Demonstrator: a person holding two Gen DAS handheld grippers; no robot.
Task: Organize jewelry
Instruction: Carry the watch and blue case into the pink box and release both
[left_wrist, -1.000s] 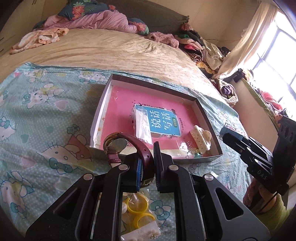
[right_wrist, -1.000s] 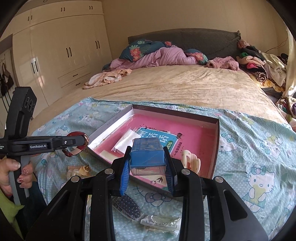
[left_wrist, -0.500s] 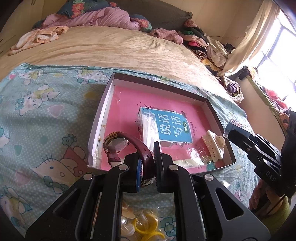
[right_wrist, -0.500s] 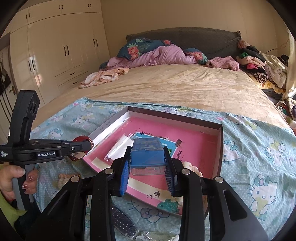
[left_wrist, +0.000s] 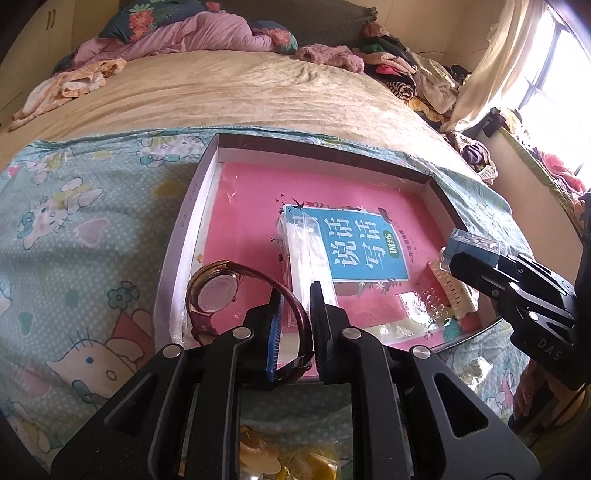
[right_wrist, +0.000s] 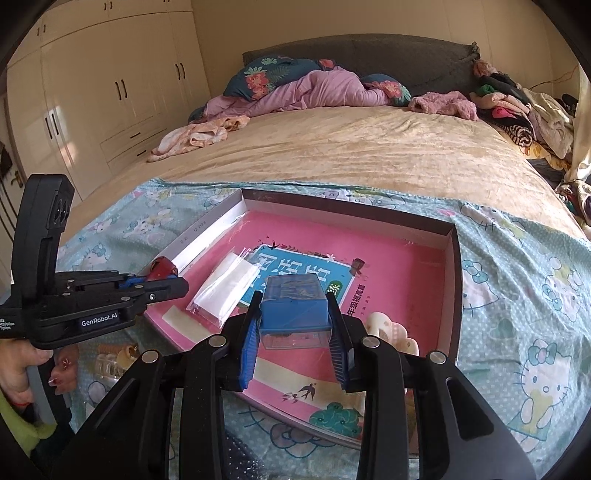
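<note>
Maroon watch, blue-lidded box

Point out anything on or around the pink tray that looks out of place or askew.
Nothing is spilled or damaged. Oddities: the clear packet lies skewed across the blue booklet in the tray, and loose pieces sit outside it on the bedsheet. The watch and blue box are gripped above it.

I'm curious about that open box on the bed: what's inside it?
Inside the box lie a pink book, a clear packet and a cream hair clip. Anything beneath the book is hidden.
</note>
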